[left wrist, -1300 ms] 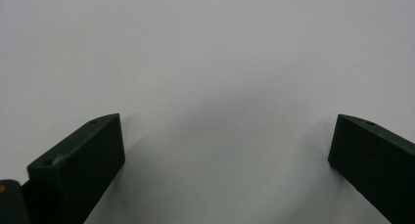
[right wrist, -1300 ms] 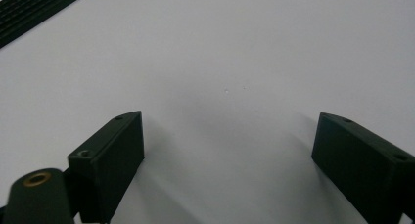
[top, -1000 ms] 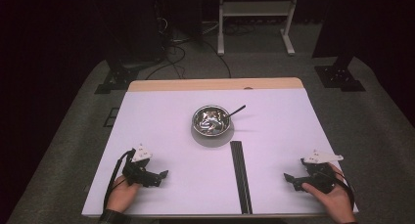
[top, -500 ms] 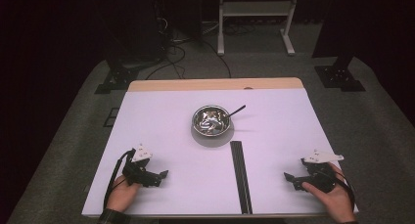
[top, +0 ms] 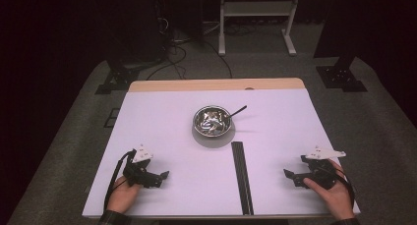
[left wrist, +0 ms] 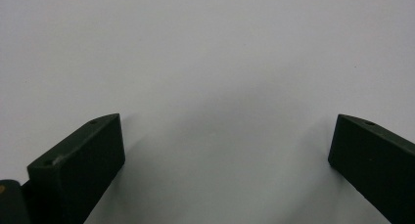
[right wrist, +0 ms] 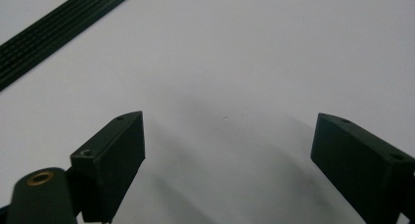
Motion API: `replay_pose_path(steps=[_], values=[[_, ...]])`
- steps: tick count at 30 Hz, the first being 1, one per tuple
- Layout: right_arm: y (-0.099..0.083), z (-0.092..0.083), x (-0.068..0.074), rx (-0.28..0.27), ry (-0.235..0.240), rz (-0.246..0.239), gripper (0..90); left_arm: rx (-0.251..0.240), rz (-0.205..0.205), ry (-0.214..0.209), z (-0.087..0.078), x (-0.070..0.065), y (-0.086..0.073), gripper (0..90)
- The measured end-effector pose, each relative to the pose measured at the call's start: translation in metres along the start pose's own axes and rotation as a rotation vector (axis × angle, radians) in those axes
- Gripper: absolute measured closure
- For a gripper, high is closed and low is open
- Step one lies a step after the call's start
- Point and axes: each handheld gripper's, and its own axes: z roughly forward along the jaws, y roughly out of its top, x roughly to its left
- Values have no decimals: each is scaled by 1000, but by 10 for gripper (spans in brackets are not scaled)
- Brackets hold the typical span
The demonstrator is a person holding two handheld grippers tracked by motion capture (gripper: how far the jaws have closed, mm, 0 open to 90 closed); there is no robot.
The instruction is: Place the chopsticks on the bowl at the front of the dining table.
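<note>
**Still at rest beside a black strip and a steel bowl**

Nearest the grippers is the black strip (top: 242, 176), lying flat on the white table (top: 162, 117) between the two hands, closer to the right one. Its long axis runs from the near edge of the table away toward the bowl (top: 212, 122), the far end stopping just short of it. It looks thin, stiff and light, probably ribbed along its length, so it should slide easily; a pinch across its narrow width near one end seems the safest hold. The bowl, shiny metal, would likely be slippery at the rim. A dark-handled utensil (top: 237, 110) leans out of it, pointing to the far right.

The left gripper (top: 162, 176) rests near the front left corner, jaws spread over bare table. The right gripper (top: 290, 175) sits near the front right, jaws likewise spread and empty, aimed toward the strip.
</note>
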Motion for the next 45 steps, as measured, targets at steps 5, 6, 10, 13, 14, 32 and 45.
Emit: replay_pose_path(steps=[5, 6, 10, 13, 14, 32, 45], values=[[7, 2, 1, -7, 7, -2, 115, 0, 1, 0, 0, 0, 0, 0], [7, 2, 1, -7, 7, -2, 115, 0, 1, 0, 0, 0, 0, 0], [12, 2, 2, -15, 10, -11, 115, 0, 1, 0, 0, 0, 0, 0], [16, 3, 3, -21, 11, -12, 115, 0, 1, 0, 0, 0, 0, 0], [16, 3, 3, -21, 11, -12, 115, 0, 1, 0, 0, 0, 0, 0], [32, 12, 8, -32, 31, -34, 115, 0, -1, 0, 0, 0, 0, 0], [46, 20, 14, -33, 43, -48, 115, 1, 0, 0, 0, 0, 0, 0]])
